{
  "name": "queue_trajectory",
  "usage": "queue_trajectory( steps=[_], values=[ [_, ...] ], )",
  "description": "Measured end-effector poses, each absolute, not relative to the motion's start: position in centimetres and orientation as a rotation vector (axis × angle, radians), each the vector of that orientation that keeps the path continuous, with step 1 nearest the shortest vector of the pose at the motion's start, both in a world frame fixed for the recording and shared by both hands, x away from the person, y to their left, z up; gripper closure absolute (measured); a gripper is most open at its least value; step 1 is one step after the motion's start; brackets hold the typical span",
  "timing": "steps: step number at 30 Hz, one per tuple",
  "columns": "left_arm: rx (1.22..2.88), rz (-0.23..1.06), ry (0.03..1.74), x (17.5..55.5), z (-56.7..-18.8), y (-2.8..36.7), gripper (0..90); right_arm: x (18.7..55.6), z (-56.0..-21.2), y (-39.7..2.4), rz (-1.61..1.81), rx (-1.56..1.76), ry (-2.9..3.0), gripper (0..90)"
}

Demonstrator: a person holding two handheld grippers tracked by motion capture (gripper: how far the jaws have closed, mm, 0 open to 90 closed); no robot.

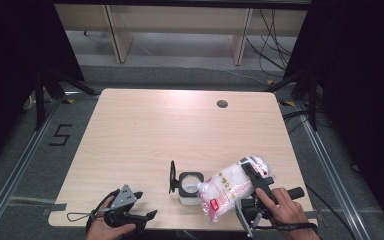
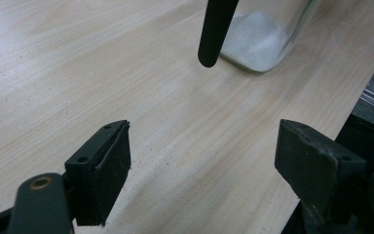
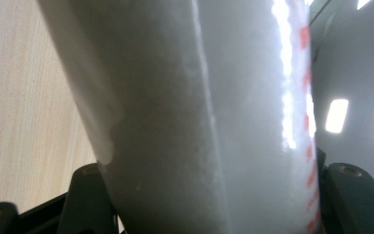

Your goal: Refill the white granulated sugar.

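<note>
Two grippers are seen at the near edge of a pale, fine-grained wooden desk (image 1: 145,130). A soft plastic bag (image 1: 227,190) of white granules, glossy and printed in red, is clamped between the jaws of the right gripper (image 1: 252,175) and held tilted, its lower end leaning over a small square clear container (image 1: 190,187). In the right gripper view the bag (image 3: 199,122) is pressed between both black jaws, its smooth film catching bright reflections. White powder is heaped inside the transparent container (image 2: 263,44), as shown in the left gripper view, and a round black hinged lid (image 1: 172,176) stands upright beside it. The left gripper (image 1: 130,210) is rested on the desk well apart from the container, its matte black jaws held wide with nothing between them. A round dark hole (image 1: 222,104) is cut near the far edge of the desk. Grey floor (image 1: 180,50), taped lines, loose cables and black curtains are seen around it.
</note>
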State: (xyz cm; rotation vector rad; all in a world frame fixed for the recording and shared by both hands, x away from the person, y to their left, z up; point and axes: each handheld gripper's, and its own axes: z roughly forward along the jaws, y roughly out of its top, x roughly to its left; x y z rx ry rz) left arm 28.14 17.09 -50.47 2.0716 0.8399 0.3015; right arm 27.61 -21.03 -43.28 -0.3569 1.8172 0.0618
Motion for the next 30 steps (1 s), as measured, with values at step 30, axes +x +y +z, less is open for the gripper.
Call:
queue_trajectory(
  steps=[30],
  values=[
    [2.071,0.303,0.838,28.18,-50.51,17.1,20.2,27.65,-43.08,-20.97,0.073,-0.386,1.789,40.7]
  ],
)
